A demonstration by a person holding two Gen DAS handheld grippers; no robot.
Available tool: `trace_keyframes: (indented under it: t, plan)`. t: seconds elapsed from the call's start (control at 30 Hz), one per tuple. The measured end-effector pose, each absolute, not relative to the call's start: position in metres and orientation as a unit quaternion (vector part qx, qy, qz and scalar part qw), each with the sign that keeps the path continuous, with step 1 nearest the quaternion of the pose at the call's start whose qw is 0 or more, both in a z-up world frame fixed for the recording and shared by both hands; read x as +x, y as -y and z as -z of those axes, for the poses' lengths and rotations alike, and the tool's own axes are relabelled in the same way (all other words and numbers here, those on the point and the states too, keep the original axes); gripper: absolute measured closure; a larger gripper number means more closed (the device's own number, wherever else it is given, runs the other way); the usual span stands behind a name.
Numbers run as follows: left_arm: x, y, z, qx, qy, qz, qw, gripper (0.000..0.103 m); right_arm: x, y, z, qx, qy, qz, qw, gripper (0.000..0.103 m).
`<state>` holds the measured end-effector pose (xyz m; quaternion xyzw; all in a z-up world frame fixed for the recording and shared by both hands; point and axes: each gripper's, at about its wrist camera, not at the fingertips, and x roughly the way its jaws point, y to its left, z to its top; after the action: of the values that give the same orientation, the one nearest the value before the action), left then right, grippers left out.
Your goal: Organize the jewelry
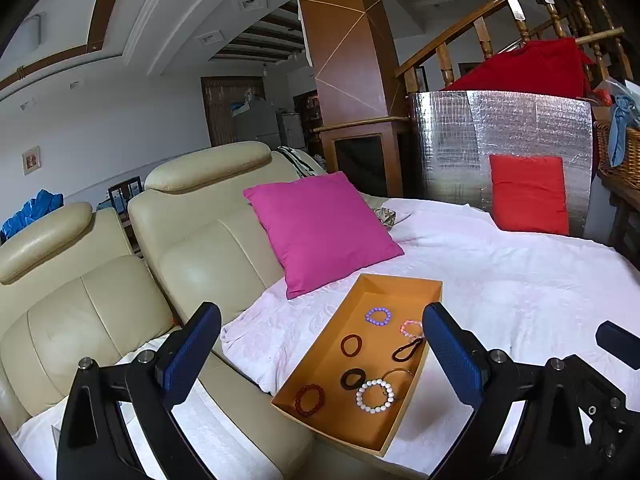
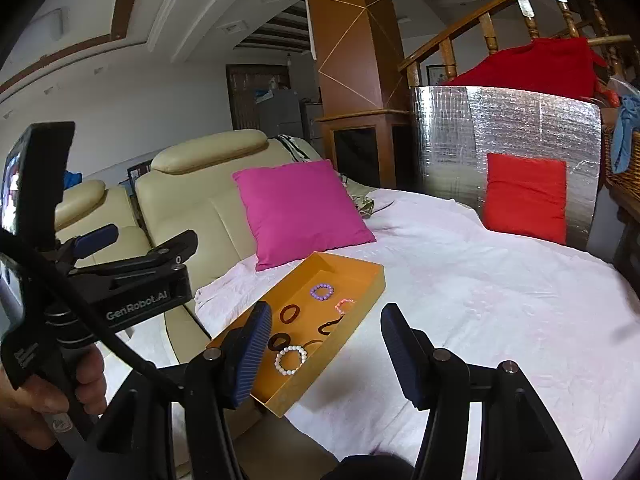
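At the right of the orange tray we find the pink bracelet partly behind a blue finger, its beads too small to count. The wicker basket runs off the right edge. At lower left, the frame cuts off a hand.
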<state>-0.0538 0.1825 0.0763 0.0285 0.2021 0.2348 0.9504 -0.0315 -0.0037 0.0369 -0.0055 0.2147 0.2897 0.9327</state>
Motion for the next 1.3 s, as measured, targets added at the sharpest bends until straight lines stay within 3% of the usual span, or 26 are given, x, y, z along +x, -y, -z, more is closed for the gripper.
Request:
trace_keyframes:
  t: [1.3]
  plan:
    - [-0.068, -0.207, -0.062, 0.013, -0.221, -0.218, 0.951, 0.003, -0.028, -0.028, -0.025, -0.019, -0.247, -0.269, 0.931, 0.042]
